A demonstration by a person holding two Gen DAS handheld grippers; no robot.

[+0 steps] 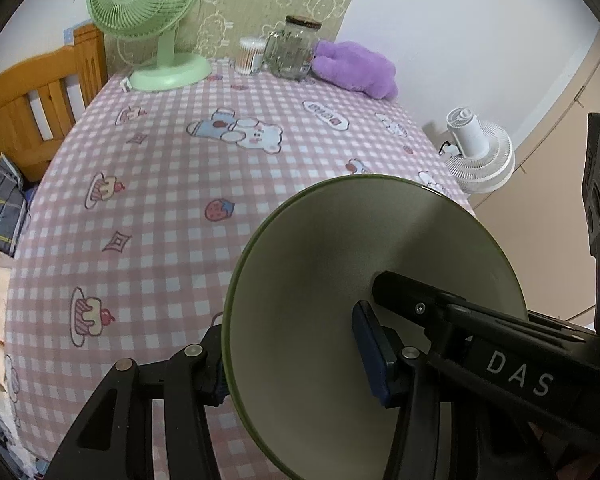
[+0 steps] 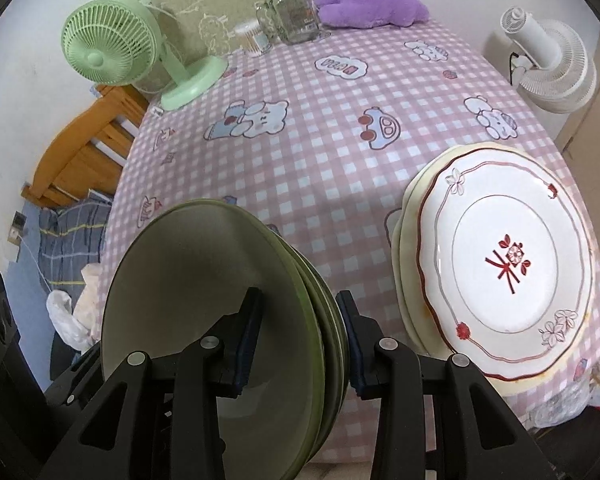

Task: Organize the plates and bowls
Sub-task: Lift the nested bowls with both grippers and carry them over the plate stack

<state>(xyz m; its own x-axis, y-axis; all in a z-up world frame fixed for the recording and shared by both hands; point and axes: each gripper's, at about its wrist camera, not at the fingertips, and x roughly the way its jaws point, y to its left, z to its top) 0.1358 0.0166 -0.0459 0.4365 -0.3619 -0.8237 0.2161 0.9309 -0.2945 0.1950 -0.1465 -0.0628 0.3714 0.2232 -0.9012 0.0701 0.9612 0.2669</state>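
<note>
Both our grippers clamp the green plates: right gripper [image 2: 298, 340] pinches the stack [image 2: 220, 300] across its rims, left gripper [image 1: 296, 356] grips the opposite edge. Far off stand a green fan [image 2: 112, 52], glass jar [image 2: 290, 10], purple plush [image 2: 370, 2] and white fan [image 2: 552, 66]. Right on the pink checked tablecloth [image 2: 300, 168] lies a floral plate stack [image 2: 508, 256]. Our green stack tilts on edge between the pads

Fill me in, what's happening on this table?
A person holds a stack of nested olive-green bowls with both grippers: the right gripper clamps one side of the rims, the left gripper the other. A stack of white floral-patterned plates sits at the right edge of the pink checked tablecloth.
</note>
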